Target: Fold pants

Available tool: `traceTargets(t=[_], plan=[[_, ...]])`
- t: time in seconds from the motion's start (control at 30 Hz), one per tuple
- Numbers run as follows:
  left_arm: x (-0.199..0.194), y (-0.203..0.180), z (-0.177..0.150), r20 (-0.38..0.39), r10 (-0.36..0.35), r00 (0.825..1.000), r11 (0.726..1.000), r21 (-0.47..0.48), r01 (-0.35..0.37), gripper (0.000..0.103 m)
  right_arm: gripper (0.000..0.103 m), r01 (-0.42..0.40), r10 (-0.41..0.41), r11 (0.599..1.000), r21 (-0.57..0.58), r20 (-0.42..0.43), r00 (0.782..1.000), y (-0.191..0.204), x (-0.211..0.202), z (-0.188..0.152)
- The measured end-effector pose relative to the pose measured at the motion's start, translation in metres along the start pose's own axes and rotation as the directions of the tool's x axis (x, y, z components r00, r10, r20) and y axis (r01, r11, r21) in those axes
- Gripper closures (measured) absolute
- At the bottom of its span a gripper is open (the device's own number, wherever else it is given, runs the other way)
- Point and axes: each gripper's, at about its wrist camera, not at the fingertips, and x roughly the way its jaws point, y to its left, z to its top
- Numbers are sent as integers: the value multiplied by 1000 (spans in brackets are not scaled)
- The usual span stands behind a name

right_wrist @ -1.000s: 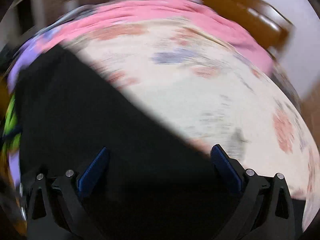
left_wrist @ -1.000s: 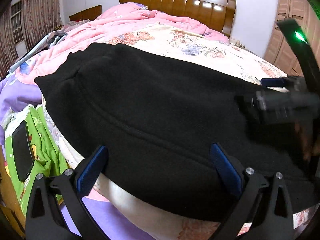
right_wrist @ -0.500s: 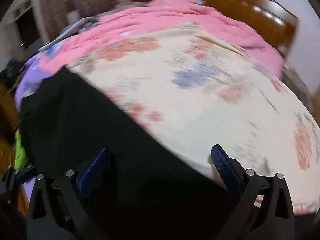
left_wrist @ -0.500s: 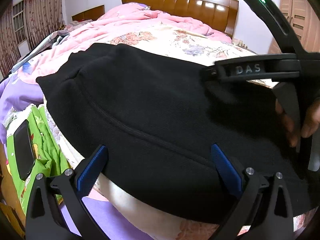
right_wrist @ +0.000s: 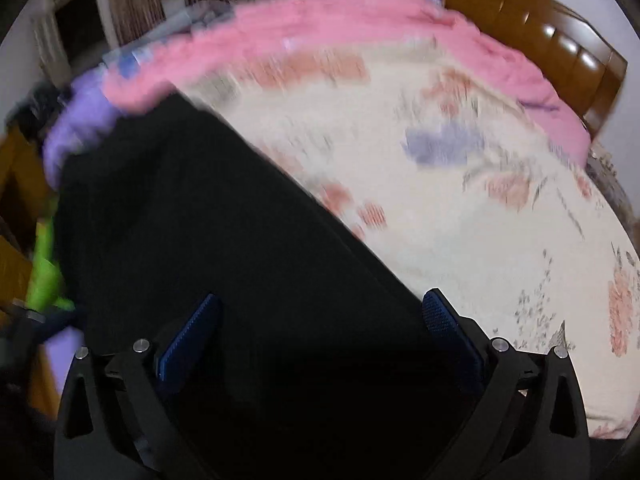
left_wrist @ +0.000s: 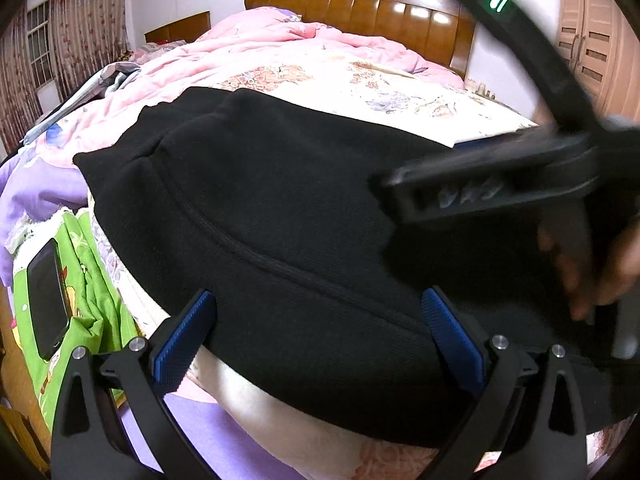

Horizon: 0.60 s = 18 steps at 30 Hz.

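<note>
While both my jaws stand spread with nothing between them, the pants (left_wrist: pixel 280 208) lie flat on the bed (left_wrist: pixel 400 84), their near hem just ahead of my left gripper (left_wrist: pixel 320 332). My right gripper (right_wrist: pixel 320 332) hovers over the same black cloth. It looks thick, soft and limp, likely fleece, so I judge it will sag and bunch. I would pinch the seamed edge nearest my pads. Farther off sits the pink quilt (left_wrist: pixel 256 52).
</note>
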Motion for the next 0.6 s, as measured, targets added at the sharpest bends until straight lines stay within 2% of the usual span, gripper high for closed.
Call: traceTargets(t=[0.07,0.13,0.2,0.3,0.37,0.43,0.5,0.57,0.6], plan=[[-1,1,1,-2,-12,1000,1000,4,12,1,5,38,-39,990,136,1,999,-21,-8,0],[-2,2,-1,10,-23,1000,1000,17,23,1,5,-62,55,973,220,35,998,-36,-28,-9],[-4,4,-4,25,-42,999,999,21,42,1,5,-82,76,975,207,40,996,-35,-54,-30],[-4,6,-6,35,-53,998,999,10,52,1,5,-32,31,990,134,11,999,-35,-87,-79],[-4,3,-6,32,-37,999,999,10,37,1,5,45,-39,995,93,-64,997,-41,-86,-111],[-3,2,-5,27,-33,999,999,6,33,1,5,48,-48,998,37,-11,999,-47,-90,-128],[-4,2,-5,22,-33,999,999,8,33,1,5,61,-62,996,68,3,998,-55,-92,-127],[-10,2,-4,25,-21,999,1000,12,21,1,5,176,-182,965,193,12,983,-67,-100,-124],[-18,2,-5,43,-17,999,1000,4,17,2,5,178,-191,949,259,23,981,-69,-108,-127]])
